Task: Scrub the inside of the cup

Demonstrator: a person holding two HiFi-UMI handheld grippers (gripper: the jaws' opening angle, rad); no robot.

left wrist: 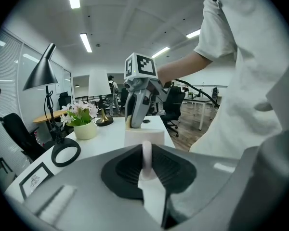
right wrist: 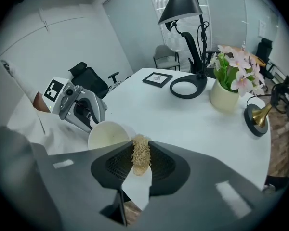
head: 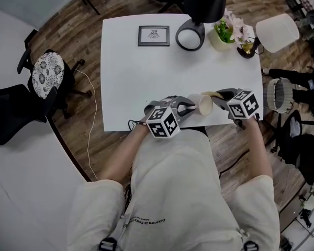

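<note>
We judged the scrub not yet begun, only lined up. The left gripper (head: 187, 107) was clenched on the handle (left wrist: 147, 155) of the cup (head: 203, 104). The cup lay tipped on its side over the near edge of the table (head: 136, 77), its mouth turned toward the right gripper (head: 222, 95). That gripper's jaws were pinched tight on a tan fibrous scrubber (right wrist: 140, 155), which stood just beside the rim and outside the cup.

The next move, we thought, called for pushing the scrubber in through the mouth and rubbing it round the wall, while the left grip held the handle firm against twisting.

Only the right gripper view showed the pale inside of the cup. The left gripper view showed the pinch on the handle but only the cup's outside. The head view alone showed the cup between both grippers
</note>
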